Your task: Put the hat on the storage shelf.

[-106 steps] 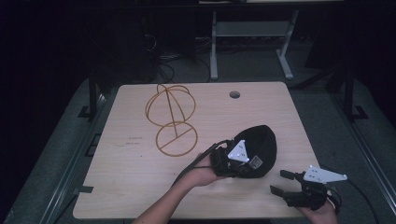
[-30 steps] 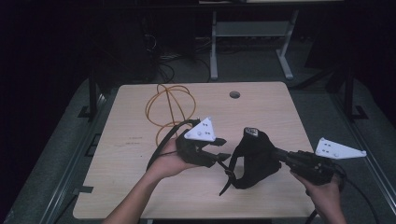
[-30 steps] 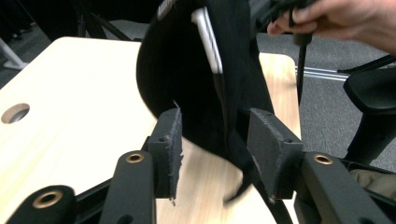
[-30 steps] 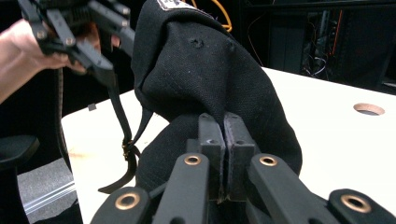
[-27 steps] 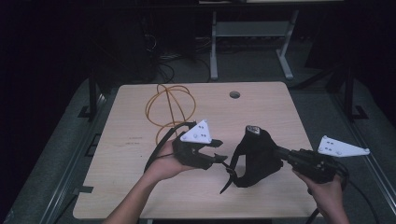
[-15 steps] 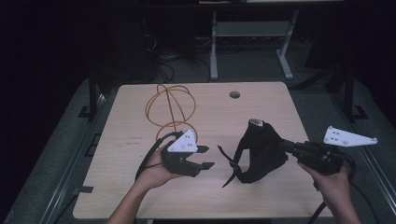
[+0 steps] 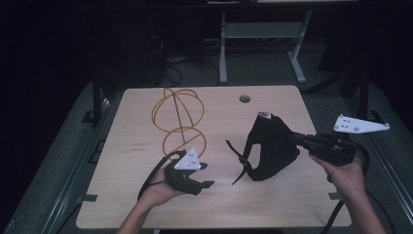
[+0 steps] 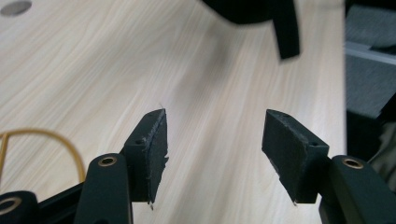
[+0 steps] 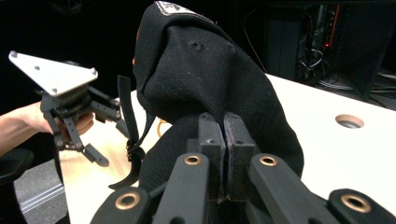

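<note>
Above the right half of the wooden table [image 7: 146, 204], your right gripper [image 7: 297, 140] has its jaws clamped together on the fabric of a black cap [image 7: 272, 148], which hangs lifted off the surface. Its strap [image 7: 242, 163] dangles down on the side facing your left hand. From the right gripper view, the pads press the dark cloth between them, and the cap [image 9: 210, 79] rises directly in front of them. Your left gripper [image 7: 202, 175] sits low over the near left part of the table, well apart from the cap. Its jaws have just been opening; they stand apart with nothing between them. An orange wire frame [image 7: 178, 117] stands on the table beyond your left gripper.
</note>
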Motion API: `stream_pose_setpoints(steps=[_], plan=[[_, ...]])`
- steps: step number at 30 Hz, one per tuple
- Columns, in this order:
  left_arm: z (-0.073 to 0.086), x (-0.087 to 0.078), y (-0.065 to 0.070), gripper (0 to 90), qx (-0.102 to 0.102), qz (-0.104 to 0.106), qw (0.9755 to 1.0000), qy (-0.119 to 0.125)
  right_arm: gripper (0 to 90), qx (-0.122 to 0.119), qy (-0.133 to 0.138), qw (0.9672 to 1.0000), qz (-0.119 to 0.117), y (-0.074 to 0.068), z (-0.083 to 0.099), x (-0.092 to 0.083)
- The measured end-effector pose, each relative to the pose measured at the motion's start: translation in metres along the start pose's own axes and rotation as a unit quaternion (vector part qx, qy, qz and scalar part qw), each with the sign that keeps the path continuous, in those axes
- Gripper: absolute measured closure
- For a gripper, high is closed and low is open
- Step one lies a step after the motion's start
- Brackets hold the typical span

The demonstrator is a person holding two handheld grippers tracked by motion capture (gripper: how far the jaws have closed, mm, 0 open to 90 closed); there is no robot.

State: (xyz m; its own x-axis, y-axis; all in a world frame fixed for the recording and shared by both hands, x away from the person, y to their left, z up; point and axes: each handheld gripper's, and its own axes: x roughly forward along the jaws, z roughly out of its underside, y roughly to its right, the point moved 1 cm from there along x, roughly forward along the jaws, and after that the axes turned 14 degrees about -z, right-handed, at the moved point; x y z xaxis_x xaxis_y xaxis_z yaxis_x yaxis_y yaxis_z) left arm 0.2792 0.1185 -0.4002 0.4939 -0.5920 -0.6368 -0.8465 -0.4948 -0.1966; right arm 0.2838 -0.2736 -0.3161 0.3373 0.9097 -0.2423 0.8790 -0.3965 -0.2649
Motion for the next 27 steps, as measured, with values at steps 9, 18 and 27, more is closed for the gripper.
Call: stream_pose_setpoints(steps=[9,18,27], plan=[[0.012,0.003,0.001,39.2,0.009,-0.005,0.9999,-0.007,88.0,-0.013,-0.015,0.9998,-0.001,0.003,-0.025,0.014],[0.014,0.006,0.002,38.4,0.007,-0.001,0.9999,-0.012,87.9,-0.020,-0.025,0.9995,-0.005,0.009,-0.047,0.026],[0.015,0.009,0.001,37.4,0.005,0.001,0.9998,-0.020,87.9,-0.027,-0.034,0.9990,-0.011,0.010,-0.063,0.032]])
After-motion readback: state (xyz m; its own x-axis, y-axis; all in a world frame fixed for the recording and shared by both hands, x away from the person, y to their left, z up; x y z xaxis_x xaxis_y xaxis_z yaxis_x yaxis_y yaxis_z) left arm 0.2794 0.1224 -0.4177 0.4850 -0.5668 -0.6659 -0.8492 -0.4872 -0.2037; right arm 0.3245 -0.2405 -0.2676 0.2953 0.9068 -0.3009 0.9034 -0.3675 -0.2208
